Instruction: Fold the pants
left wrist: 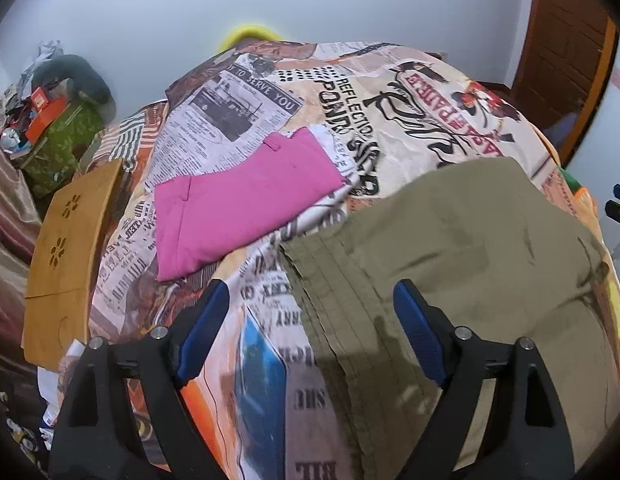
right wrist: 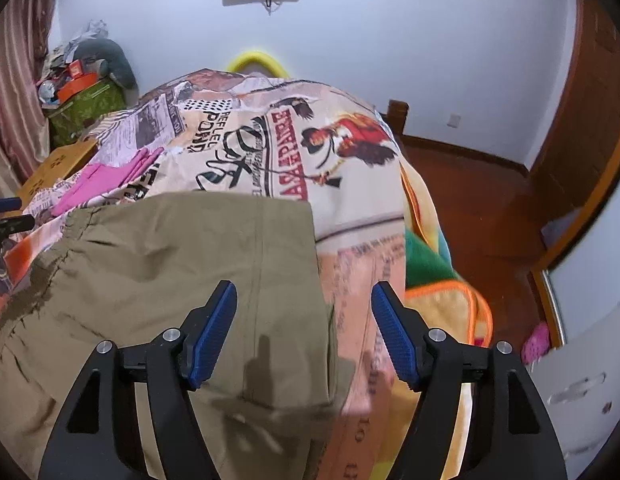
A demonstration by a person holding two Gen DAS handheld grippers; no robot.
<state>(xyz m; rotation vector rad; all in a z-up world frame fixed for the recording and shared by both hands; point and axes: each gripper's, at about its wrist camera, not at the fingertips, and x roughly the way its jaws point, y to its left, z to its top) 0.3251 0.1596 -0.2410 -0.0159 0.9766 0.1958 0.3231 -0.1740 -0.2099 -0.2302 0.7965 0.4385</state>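
Observation:
Olive-khaki pants lie folded flat on the printed bedspread; they also show in the right wrist view. My left gripper is open and empty, hovering over the pants' pleated left edge. My right gripper is open and empty above the pants' right edge. Folded pink pants lie further back on the left, also seen in the right wrist view.
A wooden lap tray sits at the bed's left side. A green box with clutter stands in the far left corner. A yellow and green blanket hangs at the bed's right edge above the wooden floor.

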